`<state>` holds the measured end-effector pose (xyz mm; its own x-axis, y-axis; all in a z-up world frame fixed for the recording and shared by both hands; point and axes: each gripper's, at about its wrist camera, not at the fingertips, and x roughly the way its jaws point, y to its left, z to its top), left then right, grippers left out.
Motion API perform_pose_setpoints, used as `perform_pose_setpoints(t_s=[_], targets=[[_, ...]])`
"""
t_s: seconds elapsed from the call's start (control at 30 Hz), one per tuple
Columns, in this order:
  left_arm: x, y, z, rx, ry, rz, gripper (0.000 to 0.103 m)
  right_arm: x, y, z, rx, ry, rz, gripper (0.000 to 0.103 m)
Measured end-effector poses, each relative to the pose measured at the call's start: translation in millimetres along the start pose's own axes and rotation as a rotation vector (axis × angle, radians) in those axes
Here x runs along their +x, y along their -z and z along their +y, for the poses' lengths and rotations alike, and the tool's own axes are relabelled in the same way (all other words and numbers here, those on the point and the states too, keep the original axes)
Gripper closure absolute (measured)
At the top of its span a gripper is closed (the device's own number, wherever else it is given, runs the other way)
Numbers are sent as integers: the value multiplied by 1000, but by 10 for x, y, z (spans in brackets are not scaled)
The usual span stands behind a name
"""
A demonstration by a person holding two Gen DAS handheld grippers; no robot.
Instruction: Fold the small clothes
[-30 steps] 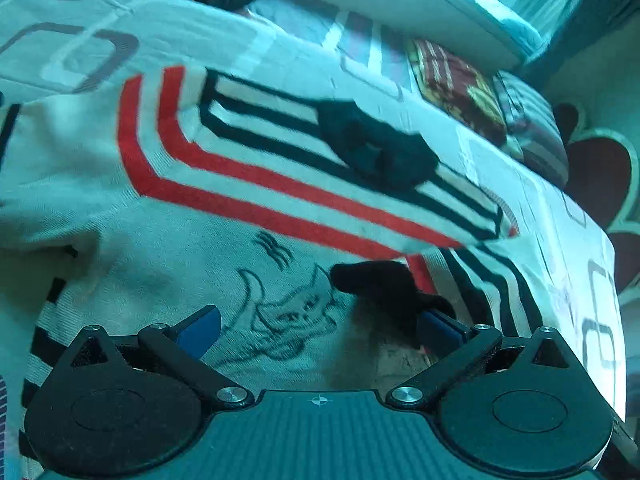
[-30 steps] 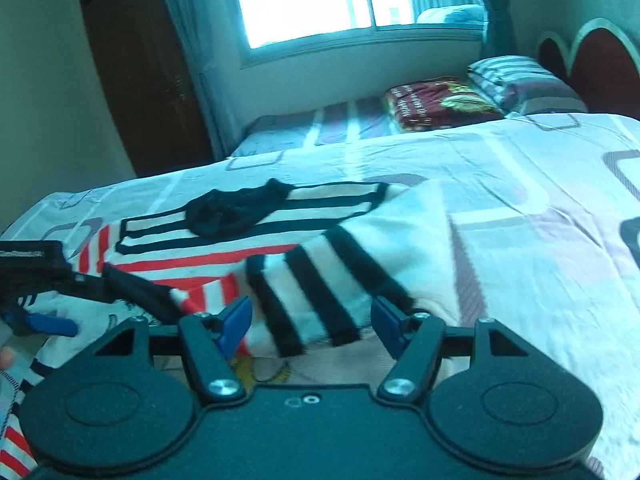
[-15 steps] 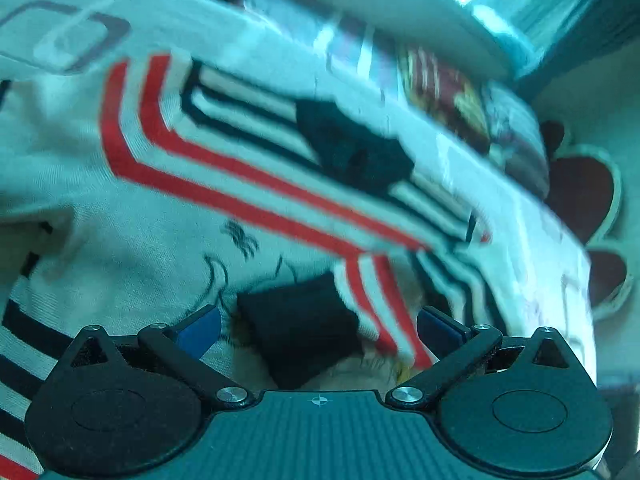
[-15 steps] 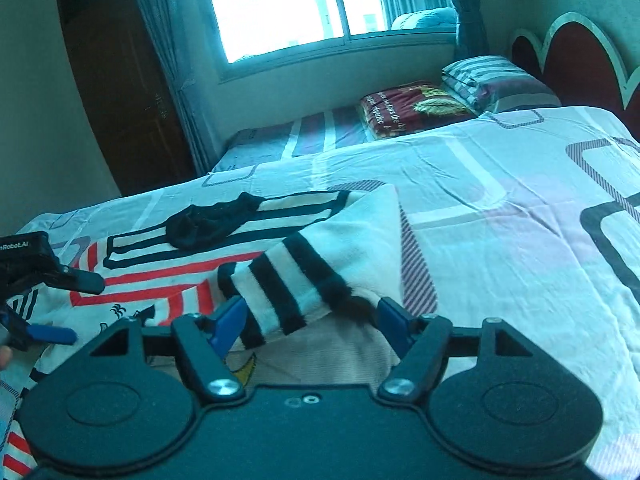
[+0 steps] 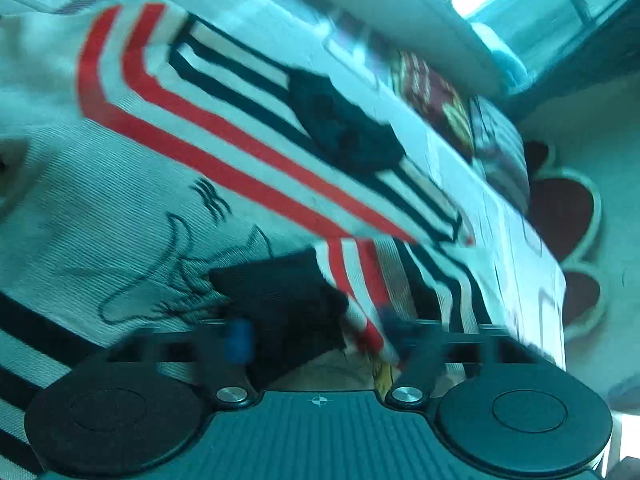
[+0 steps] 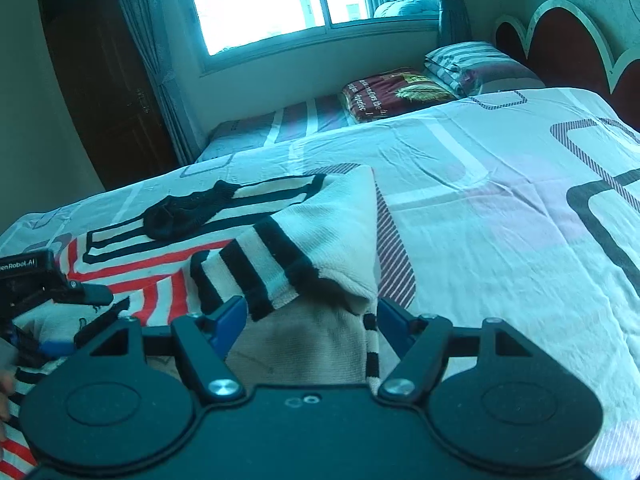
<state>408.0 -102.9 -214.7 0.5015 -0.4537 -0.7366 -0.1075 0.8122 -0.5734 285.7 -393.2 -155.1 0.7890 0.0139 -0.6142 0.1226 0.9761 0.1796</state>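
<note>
A cream knit sweater (image 5: 100, 220) with red and black stripes, a black collar (image 5: 344, 128) and a cat drawing lies on the bed. In the left wrist view my left gripper (image 5: 312, 332) has its blurred fingers narrowed around a black cuff (image 5: 280, 304) and red-striped sleeve end. In the right wrist view my right gripper (image 6: 308, 320) is open, with the black-striped sleeve (image 6: 280, 264) folded over the sweater body lying between its fingers. The left gripper (image 6: 48, 292) shows at the left there.
The sweater lies on a bedsheet (image 6: 500, 208) with a grey and black rectangle pattern. Folded blankets (image 6: 392, 92) and a striped pillow (image 6: 476, 64) lie at the far end. A headboard (image 6: 568, 40) stands right, a window and a dark door behind.
My left gripper's fingers have closed in around the black cuff and red-striped sleeve end. My right gripper has drawn back slightly, the striped sleeve still lying between its open fingers.
</note>
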Motion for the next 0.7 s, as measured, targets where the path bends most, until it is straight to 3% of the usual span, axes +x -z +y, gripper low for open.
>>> perform_pose_setpoints(t_s=[0.1, 0.17, 0.23, 0.4, 0.53, 0.63, 0.7], targets=[[98, -34, 12, 10, -25, 9, 70, 24, -5, -23, 7, 5, 2, 32], [100, -70, -13, 24, -41, -17, 86, 43, 4, -27, -2, 16, 2, 32], [19, -84, -77, 60, -53, -62, 95, 79, 9, -33, -9, 23, 12, 32], [-236, -358, -208, 132, -55, -179, 96, 205, 8, -11, -27, 47, 42, 39], [-425, -665, -168, 164, -92, -253, 96, 370, -30, 70, -75, 84, 59, 59], [-418, -818, -32, 167, -151, -264, 96, 487, -65, 134, -107, 101, 56, 62], [-343, -823, 120, 161, -187, -223, 96, 535, -64, 164, -132, 116, 47, 68]])
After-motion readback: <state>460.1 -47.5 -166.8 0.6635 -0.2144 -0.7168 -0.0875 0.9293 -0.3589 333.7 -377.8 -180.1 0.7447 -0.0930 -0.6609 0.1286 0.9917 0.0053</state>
